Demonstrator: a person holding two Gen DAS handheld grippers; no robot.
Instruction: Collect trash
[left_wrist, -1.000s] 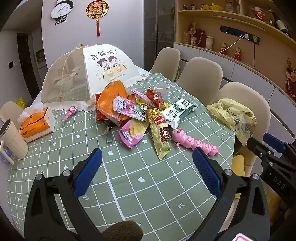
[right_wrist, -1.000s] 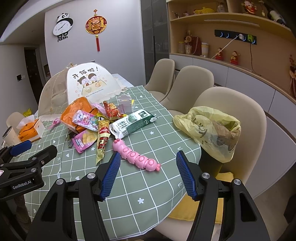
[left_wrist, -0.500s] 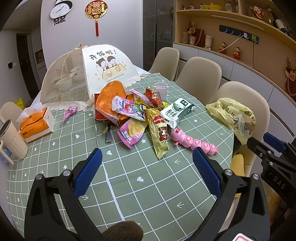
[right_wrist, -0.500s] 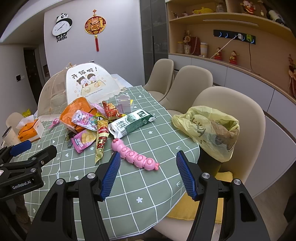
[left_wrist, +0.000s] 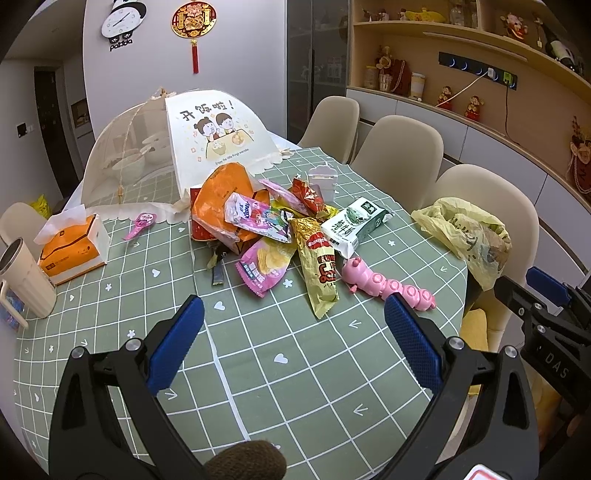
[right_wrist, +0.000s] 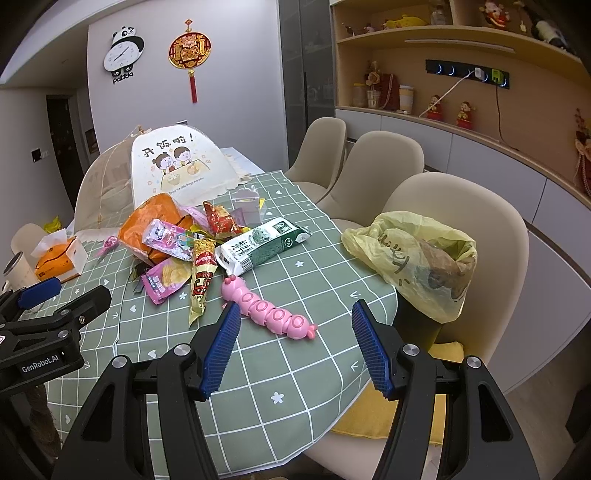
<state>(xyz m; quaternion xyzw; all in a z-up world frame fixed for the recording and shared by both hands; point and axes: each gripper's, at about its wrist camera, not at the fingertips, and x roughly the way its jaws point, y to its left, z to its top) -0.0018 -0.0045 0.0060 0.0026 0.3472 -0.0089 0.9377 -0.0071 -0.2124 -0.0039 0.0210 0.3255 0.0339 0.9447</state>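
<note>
Snack wrappers (left_wrist: 273, 236) lie heaped mid-table on a green checked tablecloth (left_wrist: 258, 369), beside a green milk carton (left_wrist: 354, 225) and a pink caterpillar toy (right_wrist: 267, 308). A yellow plastic bag (right_wrist: 413, 258) sits at the table's edge. The left gripper (left_wrist: 293, 332) and right gripper (right_wrist: 295, 343) hover above, fingers spread wide, empty.

— Left gripper (left_wrist: 291, 328)? 
— Held level above the tabletop, blue-padded fingers (left_wrist: 173, 349) spread wide, nothing between them. Seen also at the left edge of the right wrist view (right_wrist: 55, 295), again parted and holding nothing.
— And the right gripper (right_wrist: 291, 347)? 
— Likewise raised and gaping, ribbed blue pads (right_wrist: 371, 350) far apart, gripping nothing. Glimpsed at the right edge of the left wrist view (left_wrist: 535, 291), alongside the left one, a little apart
</note>
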